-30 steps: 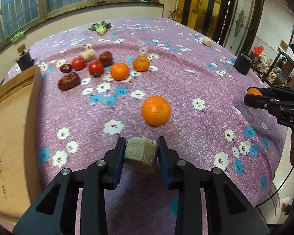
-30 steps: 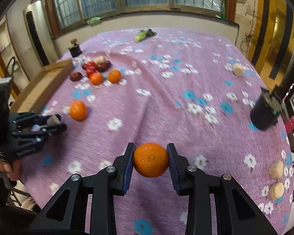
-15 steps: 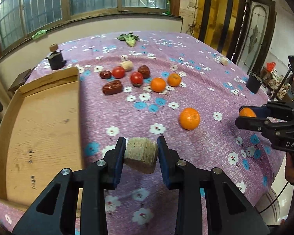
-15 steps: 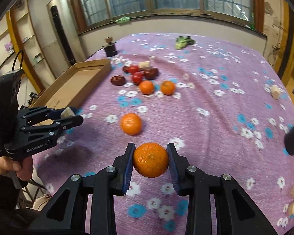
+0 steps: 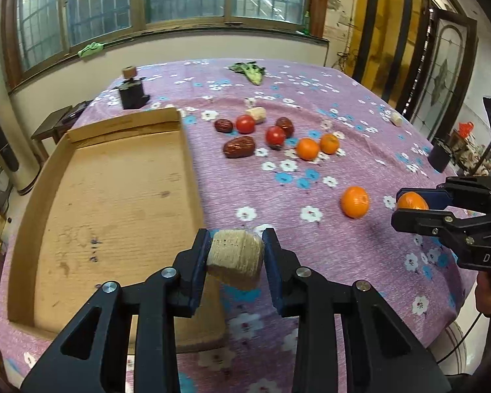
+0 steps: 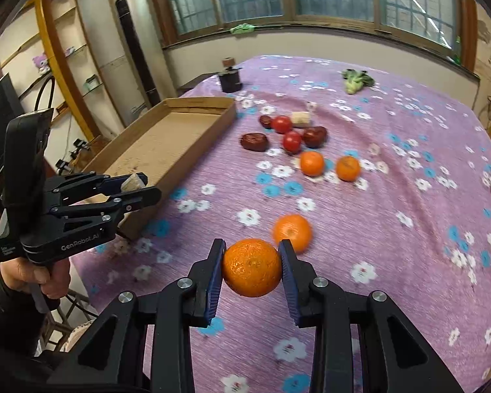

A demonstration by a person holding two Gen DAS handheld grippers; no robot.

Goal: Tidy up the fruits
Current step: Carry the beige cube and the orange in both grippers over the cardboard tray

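Left wrist view: both grippers loaded above the cloth.
Left gripper (image 5: 235, 258) clenches a tan block (image 5: 235, 260) at the tray's (image 5: 26, 209) right edge; right gripper (image 6: 251, 267) clamps an orange (image 6: 251, 267) (off the cloth); a loose orange (image 6: 292, 232) lies just beyond it; tomatoes (image 5: 245, 123), dates (image 5: 239, 146) and two small oranges (image 5: 307, 148) sit farther back, beside the tray.
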